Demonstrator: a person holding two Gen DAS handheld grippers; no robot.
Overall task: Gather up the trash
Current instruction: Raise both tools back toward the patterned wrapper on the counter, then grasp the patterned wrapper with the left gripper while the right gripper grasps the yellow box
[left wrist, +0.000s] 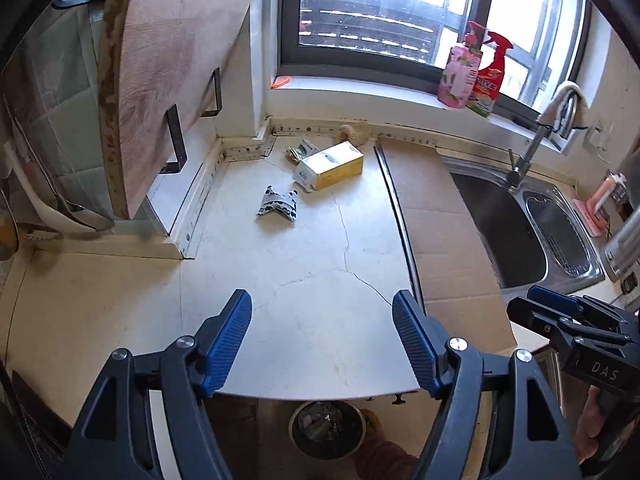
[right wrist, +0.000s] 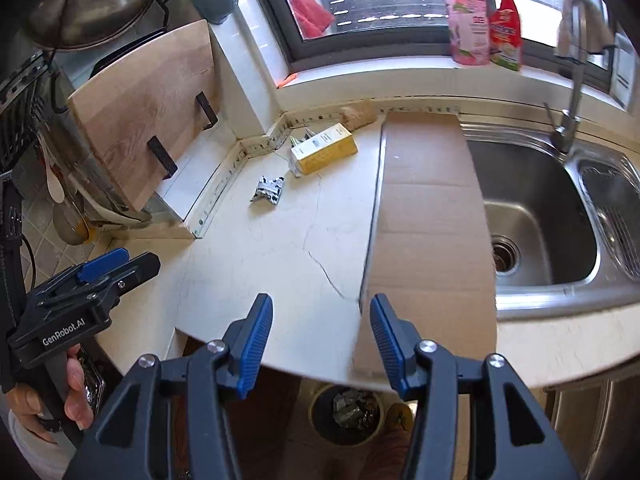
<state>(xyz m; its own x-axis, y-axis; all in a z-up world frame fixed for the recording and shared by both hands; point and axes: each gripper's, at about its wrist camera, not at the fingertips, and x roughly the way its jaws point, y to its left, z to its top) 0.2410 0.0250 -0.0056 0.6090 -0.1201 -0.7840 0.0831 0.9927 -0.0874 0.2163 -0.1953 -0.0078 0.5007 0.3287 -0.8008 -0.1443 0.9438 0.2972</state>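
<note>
The left gripper hangs over the near edge of the tabletop, jaws spread wide and holding nothing. The right gripper hovers just beside it at the same edge, also spread and empty.

The trash lies toward the far left corner of the tabletop. A crumpled black-and-white wrapper sits alone on the bare surface, apart from the rest. Behind it a yellow and white box lies on its side, with a small green-printed packet touching its far end. A tan lump rests against the back wall just beyond the box; what it is cannot be told.

Nothing lies between the grippers and the wrapper except cracked white surface. A flat sheet of cardboard covers the right part of the tabletop, running from the back wall to the near edge, just beside the steel sink with its tap. Along the left edge a wooden cutting board leans upright in black brackets, overhanging that side near the wrapper. On the windowsill behind stand a pink bottle and a red spray bottle, touching each other.

On the floor below the near edge stands a round bin with crumpled scraps inside.
</note>
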